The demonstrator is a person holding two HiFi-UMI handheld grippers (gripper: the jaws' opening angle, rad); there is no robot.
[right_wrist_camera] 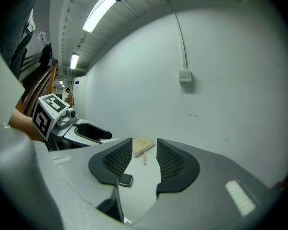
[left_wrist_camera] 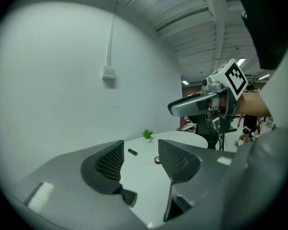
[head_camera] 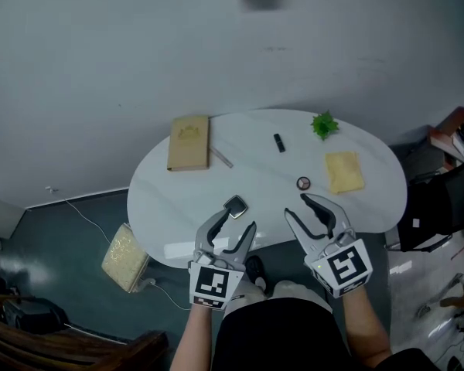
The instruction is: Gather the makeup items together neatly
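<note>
**Both grippers open at near edge of white table**

White oval table against pale grey wall. Teal floor at 9 o'clock, with woven yellow sack lying there.

On the tabletop, head view:
- Tan flat box at 10 o'clock, thin grey stick just beside it.
- Short black tube at 12.
- Small green plant at 1.
- Yellow folded cloth at 3, small round pot near its 9 o'clock side.
- Square dark compact at 7, near edge.

Left gripper at 7, tilted slightly down, jaws apart, nothing between, compact just beyond tips. Right gripper at 5, jaws apart, empty, pot just beyond tips.

Black-and-white square markers on both cubes. Mark on box cover too small to read.
</note>
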